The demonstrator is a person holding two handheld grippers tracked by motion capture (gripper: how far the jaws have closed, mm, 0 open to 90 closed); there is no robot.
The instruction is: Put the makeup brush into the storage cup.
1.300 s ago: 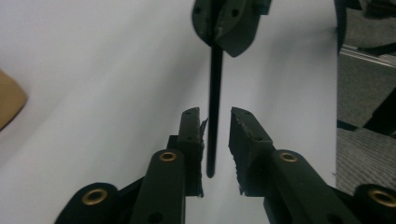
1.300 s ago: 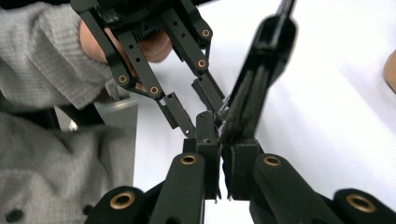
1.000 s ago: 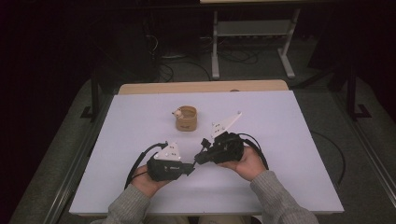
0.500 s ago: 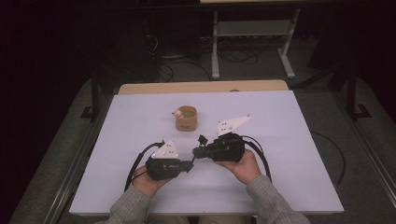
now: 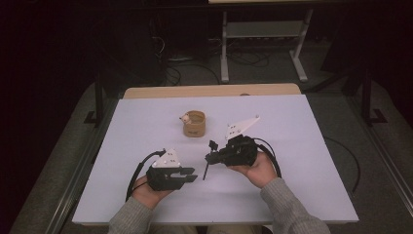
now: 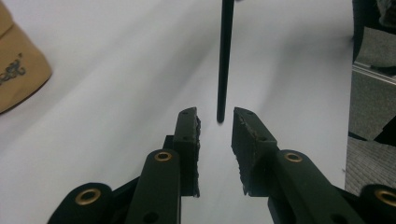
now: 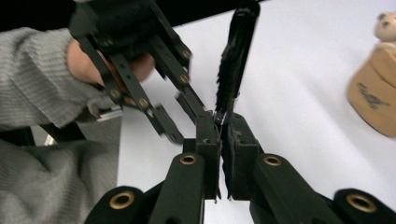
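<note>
1. Fingers first: I see the right gripper [image 7: 223,122] with its two black jaws pressed together on a thin black rod-like tool [image 7: 232,60], gripping it at one end; the part just past the jaws looks bristly or blurred, and I cannot tell which.
2. The left gripper [image 6: 215,116] has its jaws parted with nothing between them. The free tip of the thin black tool [image 6: 224,60] hangs just ahead of that gap, not touching either pad as far as I can see.
3. High view: the right gripper [image 5: 210,157] sits right of table centre, and the tool [image 5: 206,168] slants down from it toward the white table top [image 5: 302,146]. The left gripper [image 5: 191,174] rests lower left, jaws pointing right, near the tool's lower end.
4. Both grippers are held in hands with grey knit sleeves [image 5: 292,207].
5. A short tan cardboard ring-shaped cup [image 5: 195,123] stands beyond the grippers near table centre, well apart from both. A small pale figure [image 5: 185,117] sits at its left rim.
6. In the right gripper view the cup [image 7: 373,93] stands at the right edge.
</note>
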